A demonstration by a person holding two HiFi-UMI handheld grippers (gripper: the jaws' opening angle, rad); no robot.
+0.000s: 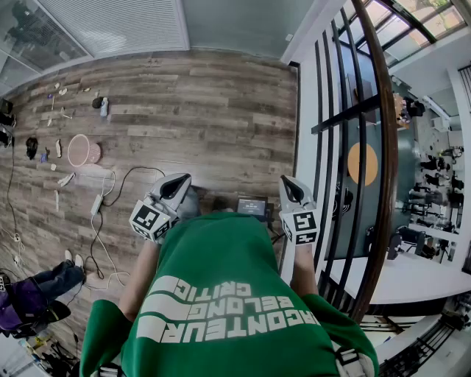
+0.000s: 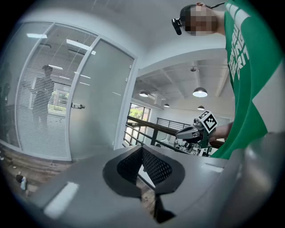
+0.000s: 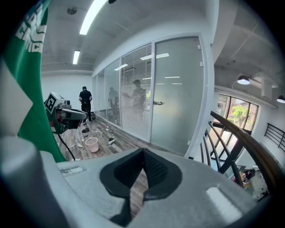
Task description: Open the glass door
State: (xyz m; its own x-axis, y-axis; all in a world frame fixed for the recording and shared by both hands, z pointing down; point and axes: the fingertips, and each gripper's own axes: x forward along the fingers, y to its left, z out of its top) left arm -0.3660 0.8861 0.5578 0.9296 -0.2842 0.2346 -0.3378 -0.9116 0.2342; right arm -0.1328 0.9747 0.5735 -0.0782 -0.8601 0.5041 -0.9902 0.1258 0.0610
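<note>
The frosted glass door (image 3: pixel 178 93) stands shut in its metal frame several steps ahead, and its small handle (image 3: pixel 158 103) is on its left edge. In the left gripper view the same door (image 2: pixel 100 98) and handle (image 2: pixel 78 106) are at the left. In the head view the door panel (image 1: pixel 235 22) runs along the top. My left gripper (image 1: pixel 180 180) and right gripper (image 1: pixel 288 184) are held in front of my green shirt, far from the door. Both are shut and hold nothing: the left gripper (image 2: pixel 142 149) and right gripper (image 3: pixel 143 152) each have their tips meeting.
A black railing with a wooden handrail (image 1: pixel 383 147) runs along the right. On the wood floor lie a pink bucket (image 1: pixel 83 149), cables (image 1: pixel 103 206), a black box (image 1: pixel 252 207) and small items. A seated person's legs (image 1: pixel 37 291) are at the lower left. A person in black (image 3: pixel 85 103) stands far off.
</note>
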